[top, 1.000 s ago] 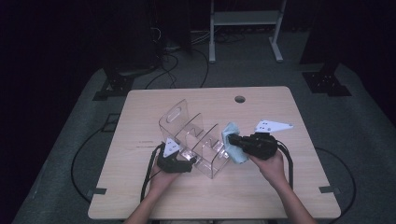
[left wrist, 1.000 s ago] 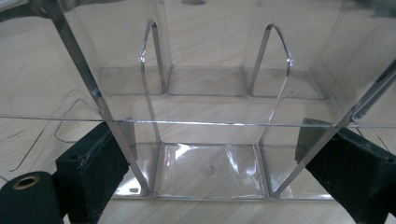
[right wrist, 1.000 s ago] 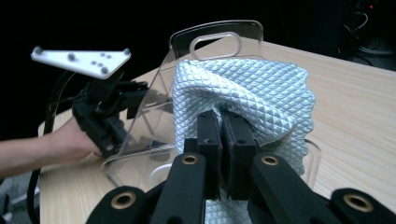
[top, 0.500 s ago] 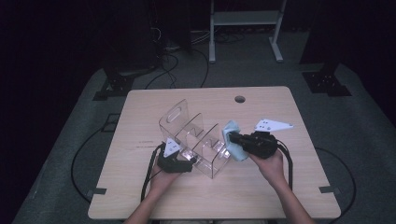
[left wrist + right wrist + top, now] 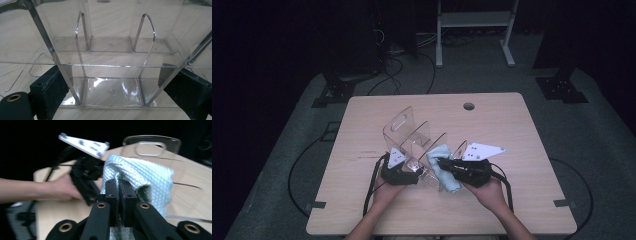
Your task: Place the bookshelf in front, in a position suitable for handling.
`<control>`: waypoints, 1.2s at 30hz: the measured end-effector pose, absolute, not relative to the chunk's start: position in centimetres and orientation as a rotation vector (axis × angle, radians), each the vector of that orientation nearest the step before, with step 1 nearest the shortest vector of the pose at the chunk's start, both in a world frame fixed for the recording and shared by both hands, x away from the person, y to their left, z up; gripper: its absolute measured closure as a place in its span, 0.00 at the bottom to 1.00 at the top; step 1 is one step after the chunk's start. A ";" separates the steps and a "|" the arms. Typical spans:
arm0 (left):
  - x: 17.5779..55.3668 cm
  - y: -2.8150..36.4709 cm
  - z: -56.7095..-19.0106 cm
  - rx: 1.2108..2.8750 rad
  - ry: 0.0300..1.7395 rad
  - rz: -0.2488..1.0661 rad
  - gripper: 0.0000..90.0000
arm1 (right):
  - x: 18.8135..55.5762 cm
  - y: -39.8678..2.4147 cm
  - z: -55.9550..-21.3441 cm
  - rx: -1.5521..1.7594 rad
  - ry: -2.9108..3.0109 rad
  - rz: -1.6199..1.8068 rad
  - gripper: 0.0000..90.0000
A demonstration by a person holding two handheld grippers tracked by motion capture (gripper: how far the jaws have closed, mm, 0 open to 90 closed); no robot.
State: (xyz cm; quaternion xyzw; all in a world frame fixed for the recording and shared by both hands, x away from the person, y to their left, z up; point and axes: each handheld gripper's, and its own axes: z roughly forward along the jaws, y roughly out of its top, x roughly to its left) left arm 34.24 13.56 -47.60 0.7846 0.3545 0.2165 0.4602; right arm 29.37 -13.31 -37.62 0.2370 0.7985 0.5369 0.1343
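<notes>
A clear acrylic organizer [image 5: 409, 135] with upright dividers stands mid-table. My left gripper [image 5: 412, 171] holds its near end; in the left gripper view its wide-set jaws [image 5: 120, 87] press from outside on both side walls of the organizer [image 5: 110, 47]. My right gripper [image 5: 441, 162] is shut on a light blue cloth [image 5: 443, 170] held against the organizer's right side. In the right gripper view the jaws [image 5: 118, 191] pinch the waffle-textured cloth [image 5: 142, 173], with the left gripper [image 5: 85, 177] and its hand behind it.
The wooden table [image 5: 492, 125] has a cable hole [image 5: 469, 106] near its far edge. Cables trail from both grippers over the near edge. A white frame [image 5: 472, 20] stands on the dark floor beyond.
My right gripper has carried the cloth left and nearer to the person along the organizer's right side. The left gripper and the organizer have stayed put.
</notes>
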 end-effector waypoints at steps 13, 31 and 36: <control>34.2 13.5 -47.6 1.927 0.873 0.536 0.09 | 30.9 -15.8 -37.8 0.797 2.222 1.525 0.95; 34.2 13.4 -47.6 1.926 0.876 0.532 0.09 | 35.3 -19.8 -38.7 1.029 2.121 1.480 0.95; 34.2 13.5 -47.6 1.926 0.876 0.531 0.09 | 34.3 -19.1 -38.5 0.978 2.149 1.525 0.96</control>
